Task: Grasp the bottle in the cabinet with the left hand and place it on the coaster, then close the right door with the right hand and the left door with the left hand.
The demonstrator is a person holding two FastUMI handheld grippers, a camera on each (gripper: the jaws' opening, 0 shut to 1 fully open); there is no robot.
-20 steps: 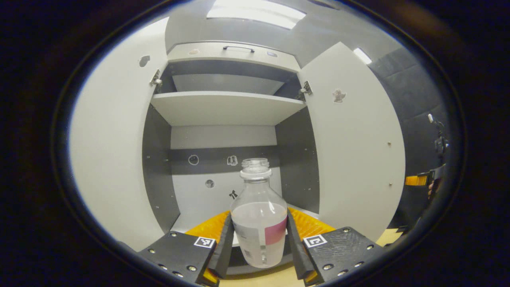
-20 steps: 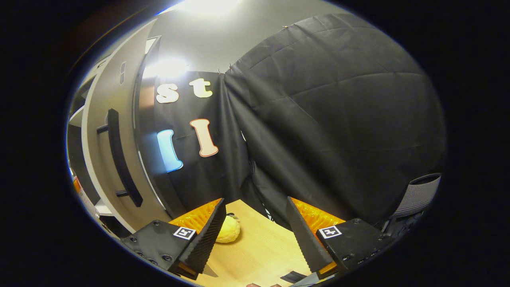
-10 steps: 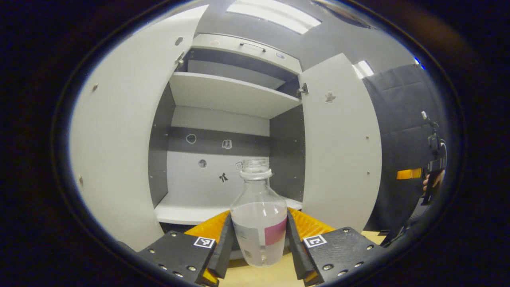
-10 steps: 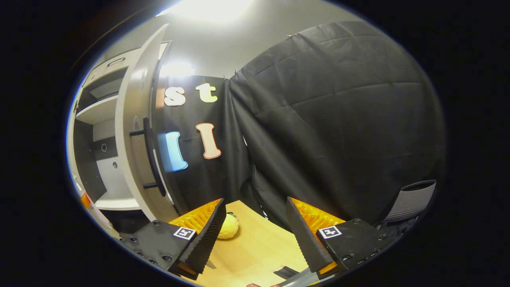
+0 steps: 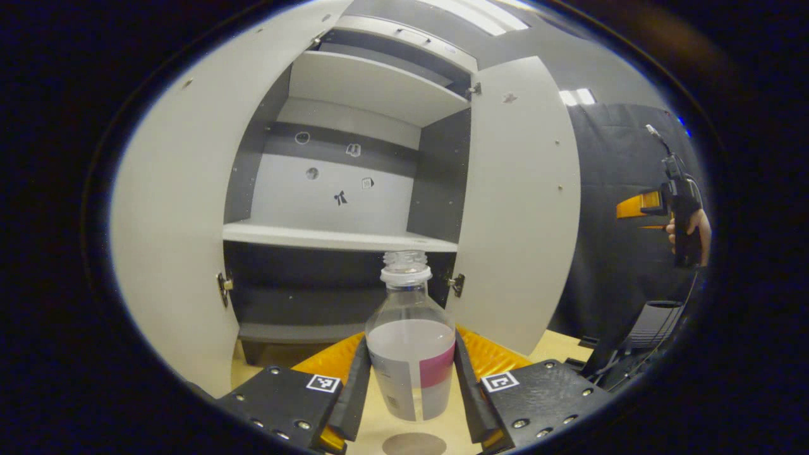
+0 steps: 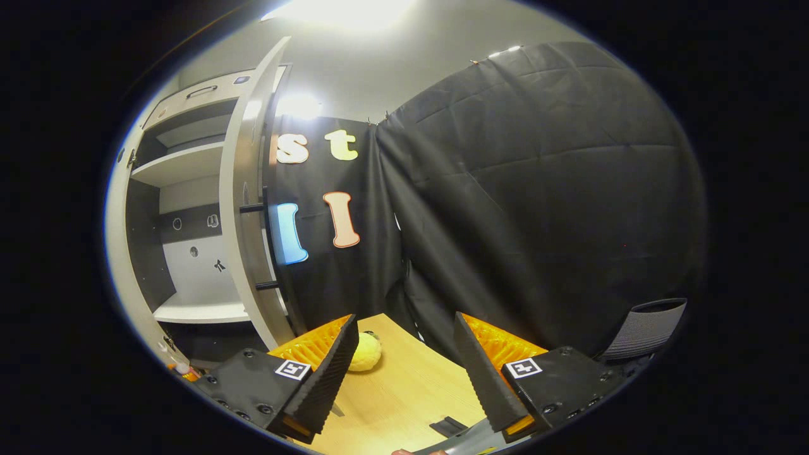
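**Bottle out of cabinet, coaster next**

White two-door cabinet (image 5: 354, 189): both doors open. Light wooden worktop (image 5: 569, 344) below. Left gripper (image 5: 411, 385): fingers clamped on the clear uncapped plastic bottle (image 5: 411, 360), part full, pink-white label, upright, above the worktop. Round grey coaster (image 5: 414, 444) just below and nearer. Judged next: lower onto it, then release. Right gripper (image 6: 404, 373): fingers spread, empty, right of the right door (image 6: 246, 208).
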